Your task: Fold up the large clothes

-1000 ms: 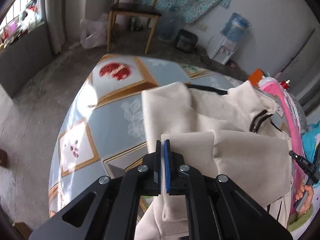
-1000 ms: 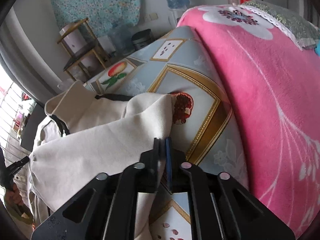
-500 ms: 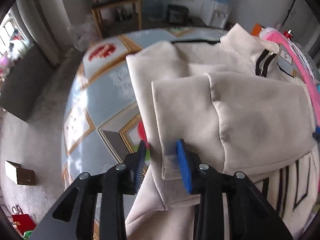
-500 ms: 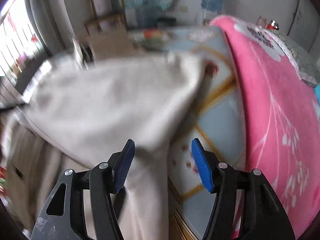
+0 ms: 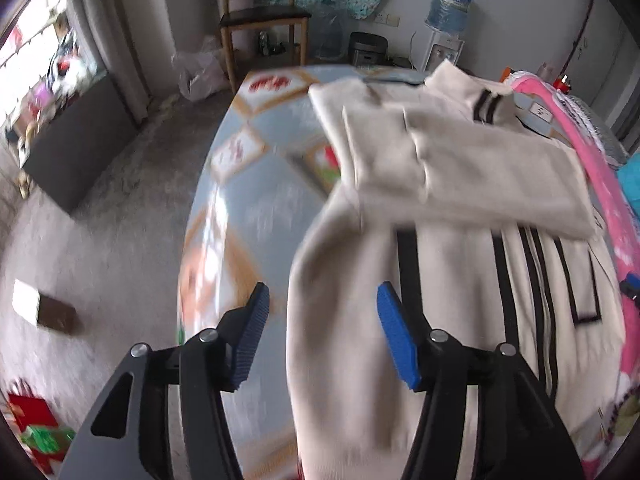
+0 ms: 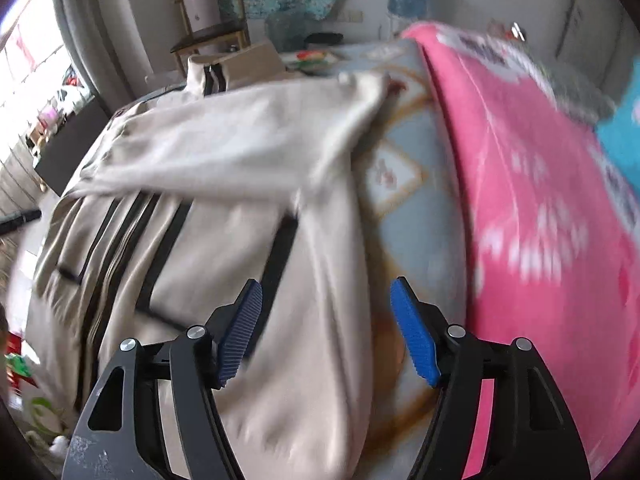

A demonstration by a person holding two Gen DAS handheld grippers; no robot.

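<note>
Room: bare grey floor, one wooden chair [image 5: 264, 20] by the far wall, one water dispenser [image 5: 446, 28] in the corner.
Surface: your bed wears a pale blue patterned sheet [image 5: 248, 208], with one pink blanket [image 6: 540, 208] along its far side.
Garment: one cream jacket [image 5: 440, 280] with black stripes lies spread on the sheet, collar toward the far end, hem toward you.
What changed: a second ago you had both sleeves pinched — now both are let go and lie folded across the chest, one over the other [image 5: 460, 160].
What it means: the sleeve fold looks done; my guess is the hem end is next, to be brought up toward the collar.
Left gripper [image 5: 320, 336]: jaws opening, about half spread, holding nothing; the jacket's near side edge shows in the gap beyond them, but the blue pads do not press on it.
Right gripper [image 6: 326, 330]: jaws opening, a bit wider than half, empty too; the jacket's other side edge lies past the gap, untouched.
Count: one jacket, two sleeves folded, two grippers — both free.
Caution: both views are blurred, so you cannot judge how flat the sleeves have settled.
</note>
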